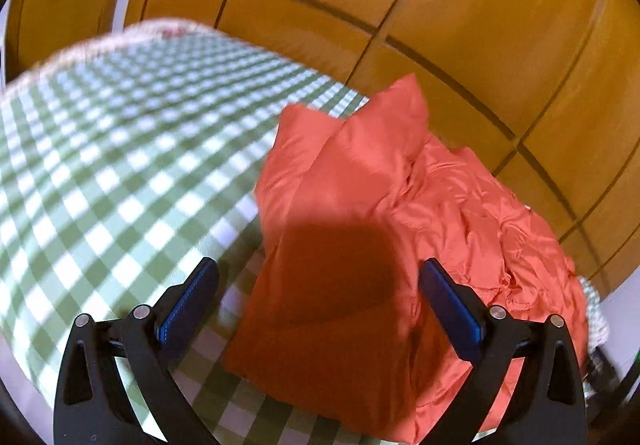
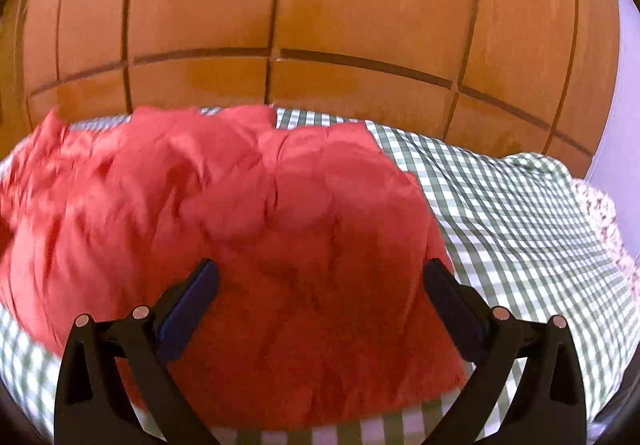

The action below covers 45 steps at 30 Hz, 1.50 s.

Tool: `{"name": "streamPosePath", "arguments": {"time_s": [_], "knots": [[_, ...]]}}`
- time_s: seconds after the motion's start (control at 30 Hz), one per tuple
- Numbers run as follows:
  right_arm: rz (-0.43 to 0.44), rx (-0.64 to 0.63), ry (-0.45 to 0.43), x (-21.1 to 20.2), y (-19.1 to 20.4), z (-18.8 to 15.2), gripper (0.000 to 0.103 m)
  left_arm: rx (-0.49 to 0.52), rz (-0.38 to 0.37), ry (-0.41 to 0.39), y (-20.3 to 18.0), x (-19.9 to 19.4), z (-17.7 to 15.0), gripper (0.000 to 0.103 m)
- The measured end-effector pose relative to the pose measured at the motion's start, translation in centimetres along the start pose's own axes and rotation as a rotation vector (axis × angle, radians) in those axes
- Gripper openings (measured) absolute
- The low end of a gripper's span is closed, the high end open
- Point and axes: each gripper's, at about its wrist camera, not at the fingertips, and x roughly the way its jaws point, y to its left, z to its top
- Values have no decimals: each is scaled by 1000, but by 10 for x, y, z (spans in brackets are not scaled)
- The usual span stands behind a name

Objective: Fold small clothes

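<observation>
Lying on a green-and-white checked cloth (image 1: 120,149), a coral-red garment (image 1: 352,229) is seen crumpled and only partly folded. The surface under the cloth cannot be identified for certain. In the left wrist view, a flatter folded portion of the garment is found between and just ahead of the left gripper (image 1: 318,293), while a bunched mass is piled to its right, near the cloth's far edge. Two pointed corners of fabric are raised toward the wooden panelled wall (image 1: 460,25). The left jaws are spread wide, and nothing is gripped between them.

In the right wrist view, the garment (image 2: 240,213) is spread across the left and centre of the cloth (image 2: 512,213), with bare checks left exposed to the right. The right gripper (image 2: 320,293) is held over the garment's near portion; its jaws are likewise spread wide, and no fabric is pinched. A shadow is cast on the fabric beneath each gripper. Both views are blurred.
</observation>
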Motion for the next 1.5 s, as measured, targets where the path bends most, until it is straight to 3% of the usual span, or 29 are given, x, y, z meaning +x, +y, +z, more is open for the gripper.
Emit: {"name": "streamPosePath", "arguments": {"time_s": [0.17,0.43,0.8,0.83,0.9,1.0,1.1,1.23,1.3,1.5], "knots": [[4,11,15,15,3,-26,101,14,-17,38,-2,9,-7,100],[5,11,21,14,3,-27,101,-16,-112,92,-1,25,6,100],[17,23,24,14,1,-29,101,-35,-171,128,1,52,28,99],[19,25,23,14,1,-29,101,-37,-182,132,1,52,29,98],[21,29,23,14,0,-29,101,-64,-238,157,4,56,32,82],[20,26,29,13,0,-27,101,-169,-308,166,15,61,37,69],[-28,8,7,1,1,-18,101,-201,-353,167,25,64,37,66],[-55,-50,-130,-23,11,8,101,-119,-333,126,18,63,31,67],[-48,-88,-160,-23,22,24,101,-77,-311,117,9,64,29,74],[-85,-105,-87,33,45,73,101,-38,-309,121,3,66,28,79]]}}
